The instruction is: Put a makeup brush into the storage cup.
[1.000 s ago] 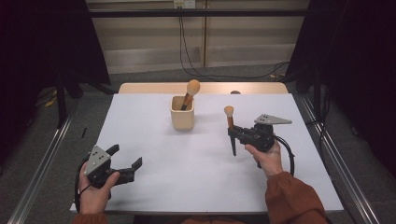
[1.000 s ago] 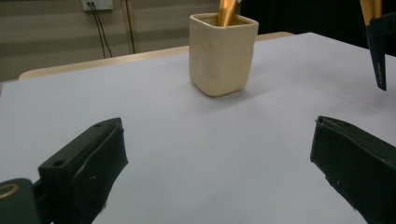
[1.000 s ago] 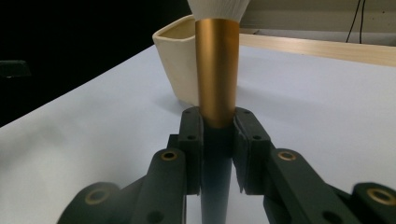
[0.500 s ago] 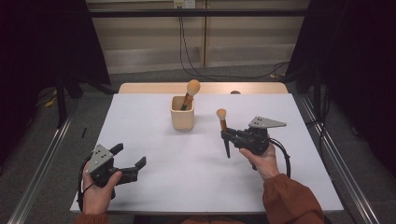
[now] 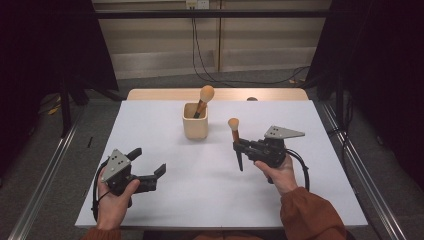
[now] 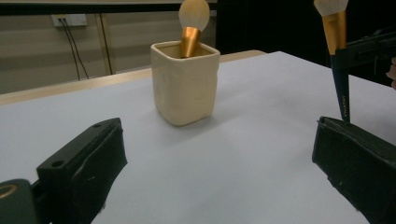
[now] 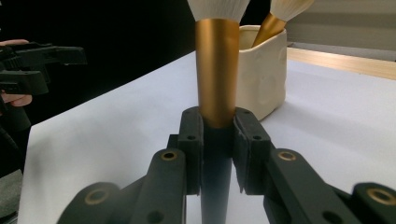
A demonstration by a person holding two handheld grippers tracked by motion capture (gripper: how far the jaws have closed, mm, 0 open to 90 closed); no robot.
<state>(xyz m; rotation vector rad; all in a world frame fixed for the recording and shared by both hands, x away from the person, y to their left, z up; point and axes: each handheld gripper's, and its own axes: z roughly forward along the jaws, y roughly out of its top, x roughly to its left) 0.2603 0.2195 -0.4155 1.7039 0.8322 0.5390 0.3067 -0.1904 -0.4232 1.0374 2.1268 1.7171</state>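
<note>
Right gripper [image 5: 239,146]: right of centre in the high view; jaws clamped on the handle of a makeup brush with cream bristle head, gold ferrule and dark blue tapered handle [image 5: 235,137].
Held brush: upright, bristles up; handle tip points down at the white table surface [image 5: 200,200]. Whether the tip touches the table cannot be told from the high view.
Right gripper view: both pads [image 7: 192,140] press the brush right where gold ferrule meets dark handle.
Left gripper [image 5: 148,170]: lower left of the high view; jaws wide apart, nothing between them, just above the table.
Cream square ceramic cup [image 5: 195,122]: upper centre of the table, left of the held brush and apart from it.
Second brush, same make [image 5: 204,97]: stands in the cup, leaning, bristles above the rim.
Left gripper view: cup centre frame, held brush at upper right.
</note>
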